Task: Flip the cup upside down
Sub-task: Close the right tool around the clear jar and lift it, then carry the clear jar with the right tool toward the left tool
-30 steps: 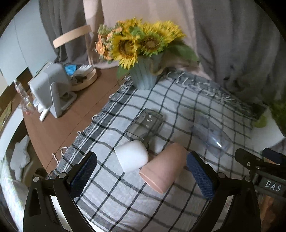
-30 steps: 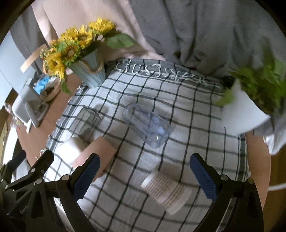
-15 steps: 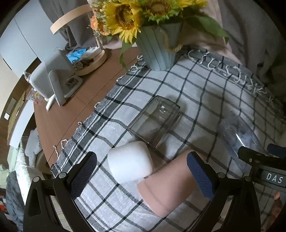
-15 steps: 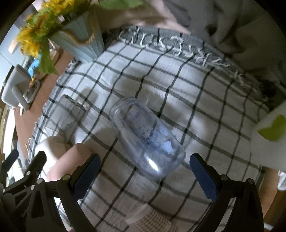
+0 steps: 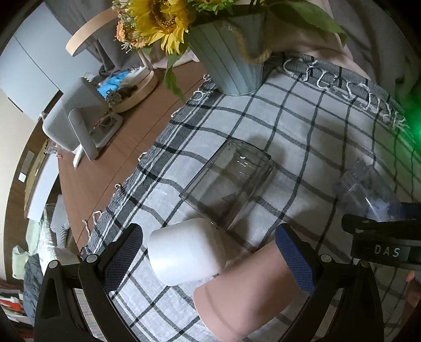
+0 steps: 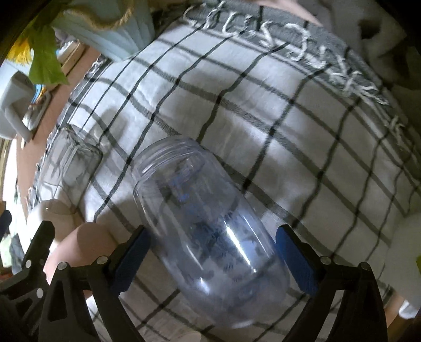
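While fingers point(image 6: 296, 263) gape, right gripper point(image 6: 211, 259) straddles clear cup point(image 6: 208, 229).

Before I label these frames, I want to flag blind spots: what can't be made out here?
- Pink cup, left wrist view: its lower end is cut off by the frame edge and the left gripper.
- Clear plastic jar, right wrist view: motion blur smears its printed markings; contact with the right gripper cannot be told.
- White cup: which end is open cannot be told.

White cup point(image 5: 185, 254), pink cup point(image 5: 244, 294), black-checked grey-white cloth point(image 5: 302, 126), pale blue vase point(image 5: 231, 60), yellow sunflowers point(image 5: 160, 18).
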Demonstrator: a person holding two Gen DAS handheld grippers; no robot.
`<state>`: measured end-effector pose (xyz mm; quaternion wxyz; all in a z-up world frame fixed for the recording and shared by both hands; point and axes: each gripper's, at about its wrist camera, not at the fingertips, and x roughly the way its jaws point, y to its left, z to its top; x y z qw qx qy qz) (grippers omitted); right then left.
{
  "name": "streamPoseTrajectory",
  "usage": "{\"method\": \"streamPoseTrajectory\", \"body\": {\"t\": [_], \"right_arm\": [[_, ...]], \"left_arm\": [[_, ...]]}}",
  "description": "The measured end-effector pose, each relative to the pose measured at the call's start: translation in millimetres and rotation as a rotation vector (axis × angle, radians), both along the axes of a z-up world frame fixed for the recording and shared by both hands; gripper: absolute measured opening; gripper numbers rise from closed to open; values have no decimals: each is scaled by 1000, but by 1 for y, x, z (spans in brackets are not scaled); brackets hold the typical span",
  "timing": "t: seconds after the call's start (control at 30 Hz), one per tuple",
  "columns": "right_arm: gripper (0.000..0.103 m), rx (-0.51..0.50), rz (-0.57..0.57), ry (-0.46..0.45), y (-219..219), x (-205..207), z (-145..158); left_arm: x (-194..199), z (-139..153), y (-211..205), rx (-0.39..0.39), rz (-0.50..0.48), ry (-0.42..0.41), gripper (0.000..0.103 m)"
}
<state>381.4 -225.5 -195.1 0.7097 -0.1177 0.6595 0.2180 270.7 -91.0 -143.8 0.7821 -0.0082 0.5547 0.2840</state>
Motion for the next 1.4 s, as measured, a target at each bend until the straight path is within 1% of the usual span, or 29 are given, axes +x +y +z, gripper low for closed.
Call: {"method": "streamPoseTrajectory", "body": {"t": [0.17,0.4,0.6,0.73,0.83,0.87,0.93,1.07,1.2,1.33,1.4], "right_arm": [[85,-14,30,15,10,3,-11],[83,17,-15,12,4,6,-12],[83,37,-58,-45,-5,-8,9],[83,51,-95,-99,-12,-21,39],[83,74,-138,-147,-18,-39,70],[83,76,-154,-156,-19,-44,75],[83,91,-205,-183,-22,-62,93],[83,125,-304,-208,-22,-99,110],[83,153,-415,-211,-22,-136,113],[83,180,-509,-170,-16,-168,104],[83,187,-547,-155,-11,-185,96]], "left_arm": [[0,-2,2,11,6,6,103],[-4,0,6,7,5,-5,103],[-14,12,6,-7,-35,-38,103],[-28,29,9,-18,-76,-93,103],[-41,41,15,-35,-113,-130,103],[-47,46,19,-44,-129,-141,103],[-56,51,24,-54,-158,-157,103],[-77,60,36,-59,-228,-178,103],[-95,64,46,-66,-302,-186,103],[-111,64,55,-56,-382,-183,103],[-118,61,60,-68,-410,-174,103]]}}
